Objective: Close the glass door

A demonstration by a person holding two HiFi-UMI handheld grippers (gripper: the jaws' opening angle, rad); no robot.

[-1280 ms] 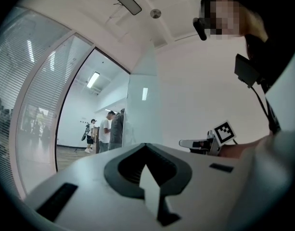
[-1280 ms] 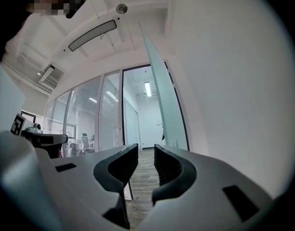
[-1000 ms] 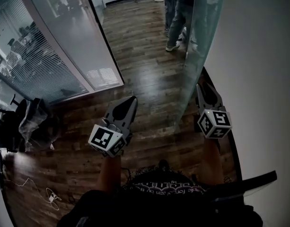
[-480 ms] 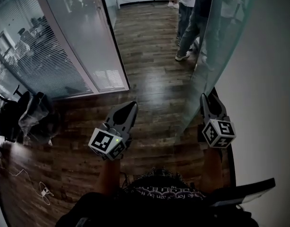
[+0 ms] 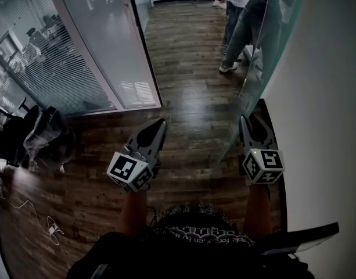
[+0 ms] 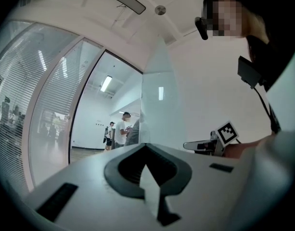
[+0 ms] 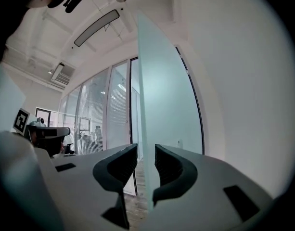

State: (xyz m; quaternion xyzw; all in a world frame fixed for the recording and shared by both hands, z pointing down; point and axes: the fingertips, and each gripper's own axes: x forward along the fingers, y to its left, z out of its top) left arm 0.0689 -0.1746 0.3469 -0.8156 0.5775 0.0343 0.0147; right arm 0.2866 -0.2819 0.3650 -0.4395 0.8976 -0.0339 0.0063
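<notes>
**right claw at the door's edge, swing not yet made**

the glass door [image 5: 250,95], a frosted teal panel, stands swung open along the white wall [image 5: 328,109] on the right. its free edge runs down toward the wooden floor [image 5: 183,92], just in front of the person. the doorway between it and the glazed partition [image 5: 96,57] on the left is wide open, and people [image 5: 241,28] stand further down the corridor.

the right gripper [image 5: 251,121] points level at that free edge. in the right gripper view its 2 jaws are parted, with the edge of the glass running down between them. a thin strip of background shows beside the left jaw, so the claw looks released around the edge rather than clenched on it. the left gripper [image 5: 156,127] hangs over bare floor, well apart from the door, its jaws closed tip to tip on nothing.

this looks like the taking-hold step, with the door nowhere near shut. the next move likely calls for the right jaws to pinch the glass edge firmly. the panel should then be drawn in an arc away from the wall toward the partition's frame, slowly enough that the smooth glass does not slip out.
</notes>
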